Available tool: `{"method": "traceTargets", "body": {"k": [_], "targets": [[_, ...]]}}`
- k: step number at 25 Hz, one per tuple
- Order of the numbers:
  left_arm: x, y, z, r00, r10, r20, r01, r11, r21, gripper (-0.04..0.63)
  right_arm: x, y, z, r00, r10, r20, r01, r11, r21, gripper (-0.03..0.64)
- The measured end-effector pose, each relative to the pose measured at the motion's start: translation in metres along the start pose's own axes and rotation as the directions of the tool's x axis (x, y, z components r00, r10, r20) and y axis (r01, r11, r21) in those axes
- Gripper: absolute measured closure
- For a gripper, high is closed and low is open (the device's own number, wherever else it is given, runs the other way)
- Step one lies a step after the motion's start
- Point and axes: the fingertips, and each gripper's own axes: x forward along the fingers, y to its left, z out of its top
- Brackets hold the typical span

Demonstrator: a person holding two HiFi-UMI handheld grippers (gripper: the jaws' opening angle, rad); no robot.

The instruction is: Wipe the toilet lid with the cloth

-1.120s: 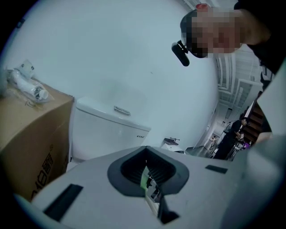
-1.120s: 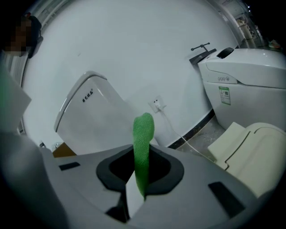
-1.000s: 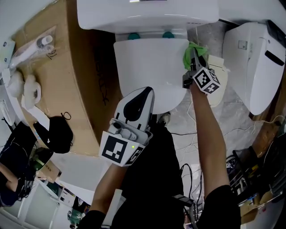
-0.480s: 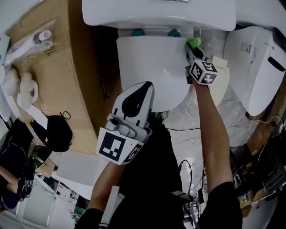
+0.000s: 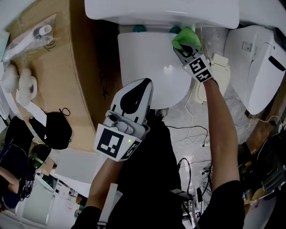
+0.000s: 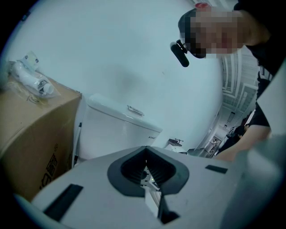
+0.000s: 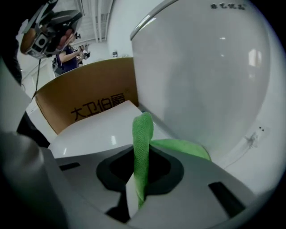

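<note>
The white toilet lid (image 5: pixel 149 62) lies closed below the tank (image 5: pixel 161 13). My right gripper (image 5: pixel 182 48) is shut on a green cloth (image 5: pixel 185 36) and presses it on the lid's back right corner, by the hinge. In the right gripper view the cloth (image 7: pixel 143 143) stands clamped between the jaws of the right gripper (image 7: pixel 140 179), with the lid (image 7: pixel 96 129) beneath and the tank (image 7: pixel 201 76) at the right. My left gripper (image 5: pixel 134 100) hovers over the lid's front edge, shut and holding nothing. In its own view the left gripper (image 6: pixel 147 179) points at the tank (image 6: pixel 116 129).
A tall cardboard box (image 5: pixel 85 80) stands against the toilet's left side, with a plastic bag (image 5: pixel 31 38) on top. Another white toilet (image 5: pixel 259 67) is at the right. Cables (image 5: pixel 192 134) run over the floor. A black bag (image 5: pixel 53 132) lies lower left.
My right gripper has carried the cloth from the lid's right edge up to the back, then a little left along the hinge. The left gripper has barely moved.
</note>
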Motion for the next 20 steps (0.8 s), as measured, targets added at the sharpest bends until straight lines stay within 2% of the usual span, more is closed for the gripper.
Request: {"method": "traceTargets", "body": {"k": [2, 4, 7, 20], "targets": [[-0.002, -0.002, -0.001, 1.0, -0.003, -0.002, 0.003, 1.0, 0.0, 0.588, 0.001, 0.012, -0.004, 0.996, 0.077, -0.038, -0.08, 0.992, -0.097, 0.563], [-0.005, -0.002, -0.002, 1.0, -0.003, 0.0, 0.003, 1.0, 0.0, 0.588, 0.001, 0.027, -0.011, 0.984, 0.153, -0.092, -0.168, 0.968, -0.188, 0.563], [-0.008, -0.003, -0.003, 1.0, 0.006, 0.003, -0.006, 1.0, -0.005, 0.588, 0.0, 0.045, -0.017, 0.962, 0.228, -0.149, -0.258, 0.937, -0.234, 0.563], [-0.037, -0.006, -0.01, 0.999, 0.034, 0.033, -0.034, 0.999, -0.003, 0.588, -0.011, 0.107, -0.045, 0.924, 0.321, -0.207, -0.372, 0.883, -0.287, 0.563]]}}
